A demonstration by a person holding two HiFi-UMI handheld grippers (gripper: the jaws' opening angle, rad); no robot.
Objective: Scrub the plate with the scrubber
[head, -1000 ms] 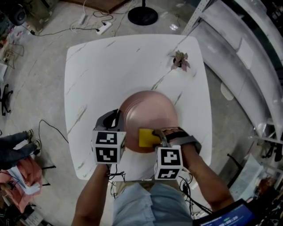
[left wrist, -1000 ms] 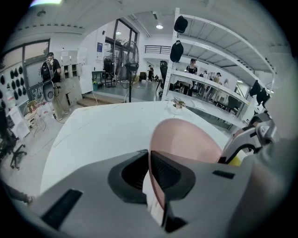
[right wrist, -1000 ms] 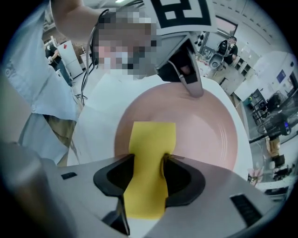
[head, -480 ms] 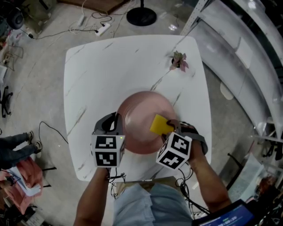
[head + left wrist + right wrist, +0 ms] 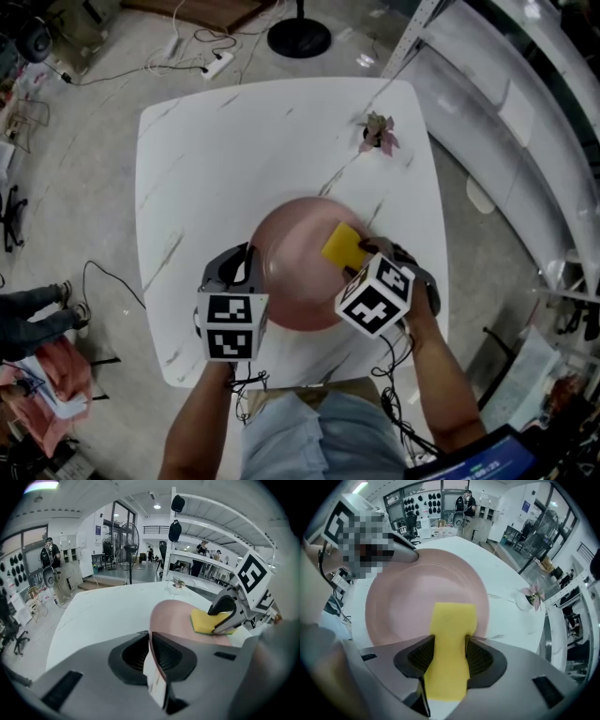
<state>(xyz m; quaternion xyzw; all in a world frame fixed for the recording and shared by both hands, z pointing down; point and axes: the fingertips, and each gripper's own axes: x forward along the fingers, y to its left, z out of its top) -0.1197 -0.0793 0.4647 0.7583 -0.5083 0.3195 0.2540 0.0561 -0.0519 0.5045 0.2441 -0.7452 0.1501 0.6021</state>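
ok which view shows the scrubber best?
Right gripper view: the yellow scrubber fills the centre, pinched between the right gripper's jaws over the pink plate. Head view shows only a small yellow patch beside the marker cube. Left gripper view shows it side-on and small, partly covered by that gripper.

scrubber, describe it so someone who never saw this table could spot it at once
Find the white table, then the pink plate on it. On the plate's right side is the scrubber, a flat pad pinched by the right gripper. It is the only yellow thing there.
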